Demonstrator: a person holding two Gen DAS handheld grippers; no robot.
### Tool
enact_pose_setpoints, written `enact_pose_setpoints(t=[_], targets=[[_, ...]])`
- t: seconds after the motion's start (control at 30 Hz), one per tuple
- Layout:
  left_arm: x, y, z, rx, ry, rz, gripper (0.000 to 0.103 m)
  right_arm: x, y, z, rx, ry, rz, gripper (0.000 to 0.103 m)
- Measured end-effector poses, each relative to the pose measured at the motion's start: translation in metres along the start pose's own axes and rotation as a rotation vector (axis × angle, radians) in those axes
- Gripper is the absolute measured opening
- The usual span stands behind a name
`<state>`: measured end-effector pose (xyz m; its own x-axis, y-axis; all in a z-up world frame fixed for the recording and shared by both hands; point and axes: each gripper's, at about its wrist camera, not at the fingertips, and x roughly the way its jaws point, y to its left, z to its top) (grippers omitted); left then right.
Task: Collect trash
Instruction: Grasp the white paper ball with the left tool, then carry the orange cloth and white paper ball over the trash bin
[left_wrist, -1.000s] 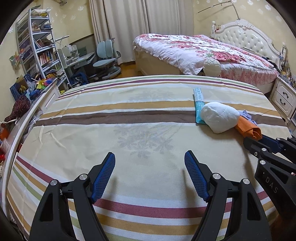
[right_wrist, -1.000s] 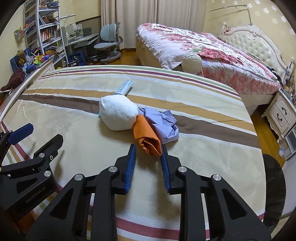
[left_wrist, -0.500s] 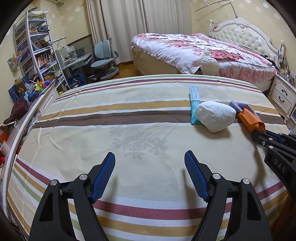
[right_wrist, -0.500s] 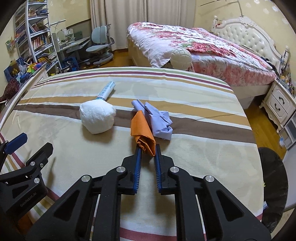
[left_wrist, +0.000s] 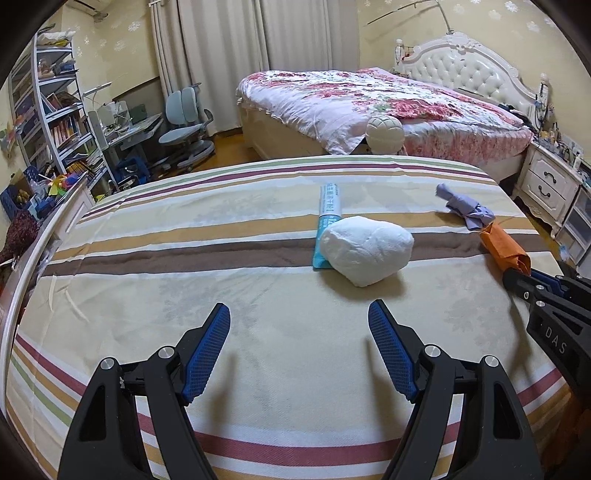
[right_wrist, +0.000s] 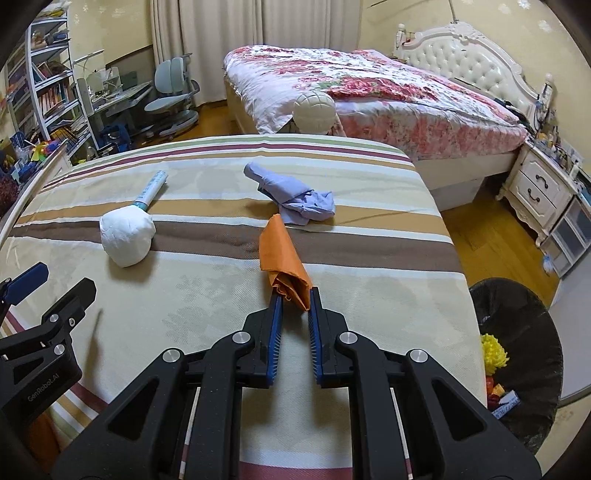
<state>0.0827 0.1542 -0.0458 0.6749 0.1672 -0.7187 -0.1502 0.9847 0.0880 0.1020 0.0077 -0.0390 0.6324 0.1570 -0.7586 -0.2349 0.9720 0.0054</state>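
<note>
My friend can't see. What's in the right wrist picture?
The right gripper pinches an orange wad on a striped bed. Farther off lie a purple wad, a white wad and a tube; a black bin stands at right.

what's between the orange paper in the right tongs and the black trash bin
Nothing visible. The right tongs are shut on the orange paper, and the black trash bin stands on the floor past the striped bed's right edge, with only bare bedding between.
</note>
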Motion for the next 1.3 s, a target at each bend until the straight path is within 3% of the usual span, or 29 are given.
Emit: enact_pose_setpoints(t=[0.3, 0.8, 0.97, 1.3], targets=[[0.010, -0.021, 0.012, 0.016, 0.007, 0.002, 0.075, 0.001, -0.022, -0.002, 0.042, 0.005, 0.012, 0.014], [0.023, -0.037, 0.027, 0.007, 0.013, 0.003, 0.075, 0.003, -0.023, -0.001, 0.037, 0.006, 0.030, 0.015], [0.023, -0.032, 0.028, -0.013, 0.021, -0.030, 0.049, 0.003, -0.023, -0.001, 0.034, 0.005, 0.026, 0.015], [0.011, -0.027, 0.018, -0.013, 0.001, -0.051, 0.043, -0.001, -0.023, -0.003, 0.033, 0.003, 0.029, 0.014]])
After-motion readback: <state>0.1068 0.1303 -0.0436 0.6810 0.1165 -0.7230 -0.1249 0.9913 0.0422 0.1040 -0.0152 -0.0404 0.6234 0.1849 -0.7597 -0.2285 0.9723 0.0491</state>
